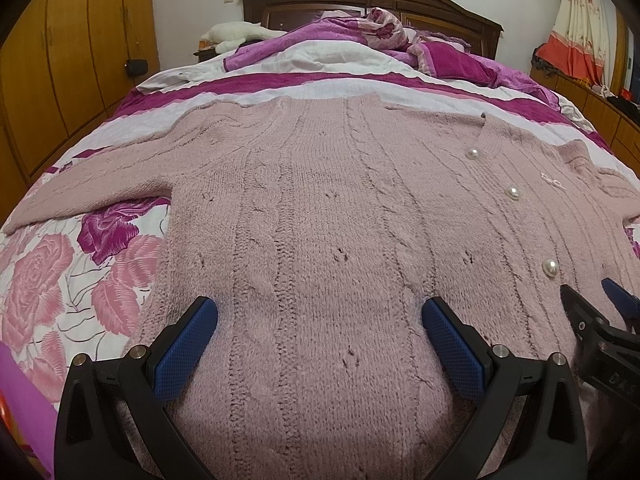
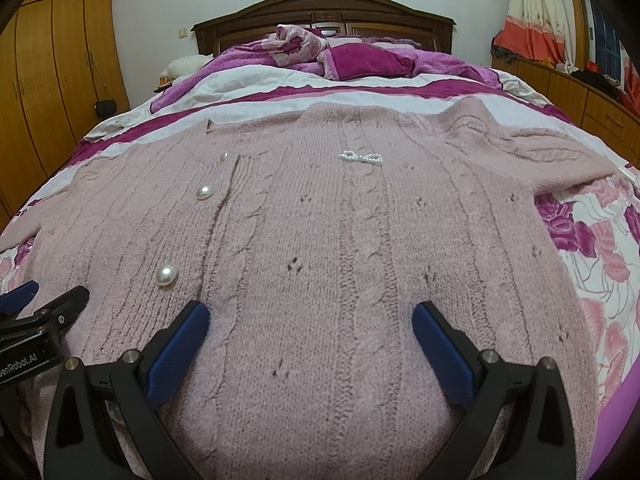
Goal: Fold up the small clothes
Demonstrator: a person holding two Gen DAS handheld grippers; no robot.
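A pale pink cable-knit cardigan (image 1: 320,208) with pearl buttons (image 1: 550,268) lies spread flat on the bed, collar far, hem near me. It also shows in the right wrist view (image 2: 340,240) with a bead bow (image 2: 360,156) on its chest. My left gripper (image 1: 320,320) is open and empty over the hem, left of the button line. My right gripper (image 2: 311,326) is open and empty over the hem, right of the buttons. Each gripper shows at the edge of the other's view: the right one (image 1: 592,304), the left one (image 2: 44,300).
The floral bedspread (image 1: 60,272) shows beside the cardigan, left in one view and right in the other (image 2: 600,248). A bunched quilt and pillows (image 1: 360,48) lie at the headboard. Wooden wardrobes (image 1: 60,60) stand at the left, low cabinets (image 2: 580,92) at the right.
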